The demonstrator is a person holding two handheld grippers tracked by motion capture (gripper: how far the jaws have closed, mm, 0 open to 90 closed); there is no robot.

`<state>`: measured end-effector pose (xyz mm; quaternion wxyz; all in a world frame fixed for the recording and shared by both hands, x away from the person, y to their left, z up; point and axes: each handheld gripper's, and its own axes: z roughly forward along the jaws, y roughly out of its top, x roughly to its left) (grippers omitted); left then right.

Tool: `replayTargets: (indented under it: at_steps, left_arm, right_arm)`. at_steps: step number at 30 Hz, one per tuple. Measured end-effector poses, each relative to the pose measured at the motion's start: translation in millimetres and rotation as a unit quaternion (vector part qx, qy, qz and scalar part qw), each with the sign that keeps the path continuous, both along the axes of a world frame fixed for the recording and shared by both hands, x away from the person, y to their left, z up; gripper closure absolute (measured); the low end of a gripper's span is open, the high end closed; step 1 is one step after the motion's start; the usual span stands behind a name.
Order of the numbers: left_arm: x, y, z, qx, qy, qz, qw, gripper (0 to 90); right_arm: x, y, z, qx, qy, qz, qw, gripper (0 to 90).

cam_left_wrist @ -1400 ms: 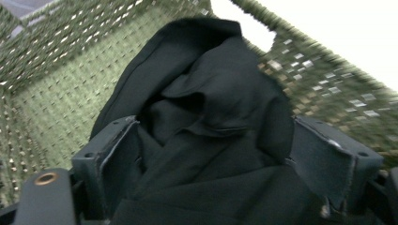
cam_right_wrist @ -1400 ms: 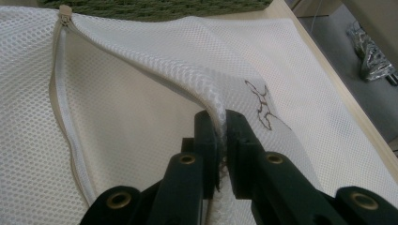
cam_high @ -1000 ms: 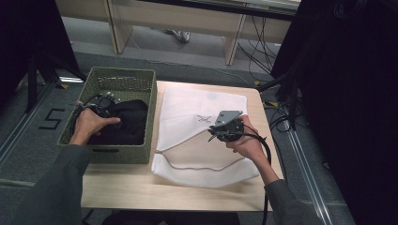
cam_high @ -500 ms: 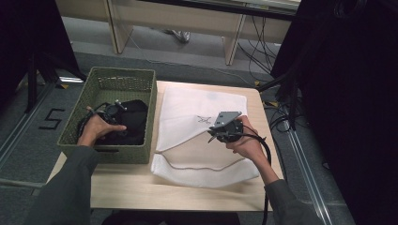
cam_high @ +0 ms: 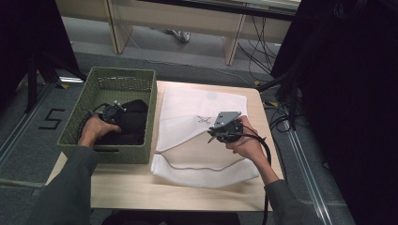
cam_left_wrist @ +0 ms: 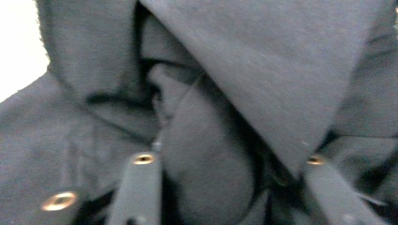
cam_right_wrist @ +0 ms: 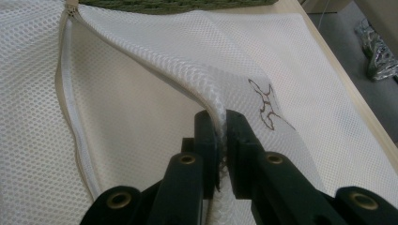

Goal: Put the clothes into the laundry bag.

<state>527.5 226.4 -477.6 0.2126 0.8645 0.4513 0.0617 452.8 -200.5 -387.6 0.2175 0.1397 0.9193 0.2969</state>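
**Inspector A:** High view first. What stands on the table [cam_high: 141, 187]?

**Inspector B:** A green woven basket [cam_high: 141, 84] at the left and a white mesh laundry bag [cam_high: 187, 103] lying flat just beside it. A black garment [cam_high: 133, 119] is bundled inside the basket. The left gripper [cam_high: 111, 112] is down in the basket, on the garment. The right gripper [cam_high: 220, 136] sits over the bag's upper layer, near the small printed mark.

**Inspector A:** Left gripper view?

**Inspector B:** Dark folded cloth close against the lens. A rounded fold of the garment [cam_left_wrist: 206, 154] bulges between the two jaws. The jaws have just been closing, and the cloth is packed between them; the left gripper [cam_left_wrist: 225, 187] is clamped on that fold.

**Inspector A:** Right gripper view?

**Inspector B:** The right gripper [cam_right_wrist: 221, 131] has its jaws pressed together on the raised edge of the mesh bag [cam_right_wrist: 141, 117], lifting it off the lower layer. The zip runs along the open edge at the left. The basket's rim [cam_right_wrist: 178, 4] shows at the top.
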Motion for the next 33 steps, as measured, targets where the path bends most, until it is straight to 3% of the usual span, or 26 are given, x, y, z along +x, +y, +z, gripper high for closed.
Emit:
replayTargets:
  at_steps: [1, 2, 6, 9, 11, 12, 13, 14, 15, 16, 17, 18, 19, 20, 21, 23, 24, 25, 26, 30, 31, 33]
  left_arm:
    - [0.5, 1.0, 0.3, 0.004, -0.006, -0.010, 0.9999, 63.0]
    - [-1.7, -0.8, 0.7, -0.007, 0.002, 0.002, 1.0000, 64.9]
    - [-0.8, 0.6, 3.1, -0.006, -0.004, -0.004, 1.0000, 67.2]
    - [-1.8, 5.0, 8.1, -0.038, 0.000, 0.000, 0.9993, 68.6]
    - [-4.3, 12.7, 18.1, -0.111, -0.001, 0.006, 0.9938, 69.2]
    - [-4.3, 12.7, 18.1, -0.111, -0.001, 0.006, 0.9938, 69.3]
    - [-8.9, 12.6, 27.3, -0.167, -0.020, 0.039, 0.9850, 69.4]
    - [-8.9, 12.6, 27.3, -0.167, -0.020, 0.039, 0.9850, 69.4]
    - [-13.7, 13.8, 37.5, -0.198, -0.031, 0.038, 0.9790, 69.4]
    - [-13.7, 13.8, 37.5, -0.198, -0.031, 0.038, 0.9790, 69.4]
    - [-18.8, 15.3, 46.5, -0.214, -0.043, 0.035, 0.9752, 69.4]
    - [-18.8, 15.3, 46.5, -0.214, -0.043, 0.035, 0.9752, 69.4]
    - [-22.1, 17.5, 53.1, -0.227, -0.047, 0.040, 0.9720, 69.4]
    - [-24.8, 18.7, 59.6, -0.222, -0.057, 0.036, 0.9727, 69.4]
    - [-29.2, 21.4, 72.1, -0.233, -0.066, 0.031, 0.9698, 69.3]
    - [-32.4, 23.7, 85.2, -0.243, -0.073, 0.025, 0.9669, 69.3]
    - [-32.4, 23.7, 85.2, -0.243, -0.073, 0.025, 0.9669, 69.2]
    - [-36.8, 24.2, 98.1, -0.259, -0.083, 0.024, 0.9621, 69.2]
    - [-39.6, 23.9, 104.2, -0.268, -0.084, 0.019, 0.9597, 69.2]
    - [-55.2, 22.3, 125.7, -0.284, -0.098, 0.012, 0.9536, 69.0]
    - [-55.2, 22.3, 125.7, -0.284, -0.098, 0.012, 0.9536, 69.0]
    - [-72.5, 19.1, 140.0, -0.299, -0.104, -0.008, 0.9485, 68.9]
  right_arm:
    - [0.5, 0.5, -0.6, 0.002, -0.008, 0.002, 1.0000, 84.8]
    - [0.0, 0.6, -0.8, 0.002, -0.005, -0.001, 1.0000, 84.8]
    - [0.6, -0.6, 0.3, 0.000, 0.004, -0.005, 1.0000, 84.8]
    - [0.7, -1.4, 0.5, 0.000, 0.002, -0.005, 1.0000, 84.8]
    - [1.6, -1.7, 0.8, 0.005, 0.001, -0.001, 1.0000, 84.9]
    - [1.3, -1.5, 0.2, 0.007, -0.003, -0.003, 1.0000, 84.9]
    - [1.7, -2.1, 0.3, 0.003, -0.006, -0.001, 1.0000, 85.0]
    - [1.7, -2.1, 0.3, 0.003, -0.006, -0.001, 1.0000, 85.0]
    - [1.0, -1.8, 0.5, 0.011, 0.002, -0.008, 0.9999, 85.0]
    - [0.0, -1.7, 0.6, 0.012, 0.005, -0.014, 0.9998, 85.1]
    - [0.1, -1.7, 0.6, 0.012, 0.004, -0.012, 0.9998, 85.0]
    - [0.1, -1.8, 0.6, 0.011, 0.003, -0.011, 0.9999, 85.0]
    - [0.4, -2.4, 0.7, 0.005, 0.000, -0.013, 0.9999, 85.0]
    - [0.4, -2.4, 0.7, 0.005, 0.000, -0.013, 0.9999, 85.0]
    - [2.0, -1.6, 0.5, 0.010, -0.001, -0.003, 0.9999, 85.1]
    - [0.8, -0.5, -1.0, 0.010, 0.001, -0.008, 0.9999, 85.1]
    - [0.8, -0.5, -1.0, 0.010, 0.001, -0.008, 0.9999, 85.1]
    - [0.0, -0.2, -0.6, 0.011, 0.003, -0.013, 0.9998, 85.1]
    - [1.7, -0.7, 0.6, 0.008, 0.005, -0.002, 1.0000, 85.1]
    - [-0.5, -1.8, 1.0, 0.014, 0.005, -0.016, 0.9998, 85.1]
    - [-0.5, -1.8, 1.0, 0.014, 0.005, -0.016, 0.9998, 85.1]
    - [0.8, -2.3, 1.2, 0.011, 0.000, -0.008, 0.9999, 85.1]
